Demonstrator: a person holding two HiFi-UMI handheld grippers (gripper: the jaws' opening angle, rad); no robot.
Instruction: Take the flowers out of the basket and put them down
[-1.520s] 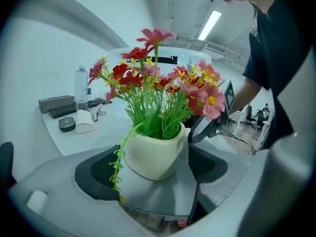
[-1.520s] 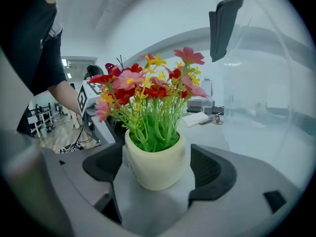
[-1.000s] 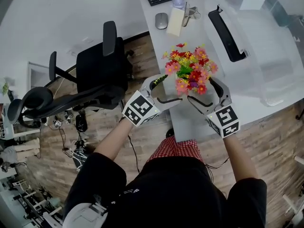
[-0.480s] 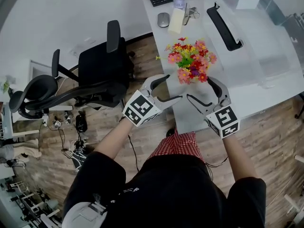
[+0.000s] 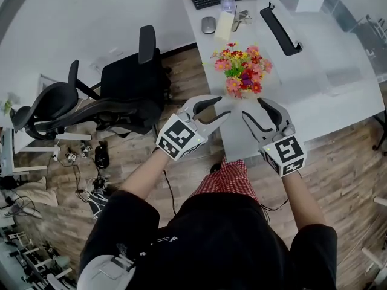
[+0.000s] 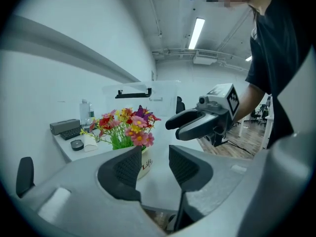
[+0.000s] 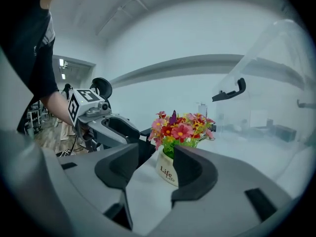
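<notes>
1. Head view: flowers (image 5: 243,70) in a pot stand by the desk's (image 5: 314,101) left edge. The left gripper (image 5: 221,107) and right gripper (image 5: 253,109) hang short of them, toward the near edge.
2. Left gripper view: its jaws have just been closing and stand half apart, empty.
3. Right gripper view: its jaws have likewise been closing and stand half apart, gripping nothing.

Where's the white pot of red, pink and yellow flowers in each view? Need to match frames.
Head view: white pot of flowers, upper centre, on the white desk.
Left gripper view: left of centre.
Right gripper view: just right of centre.
Shared landmark: black curved handle beyond the flowers.
</notes>
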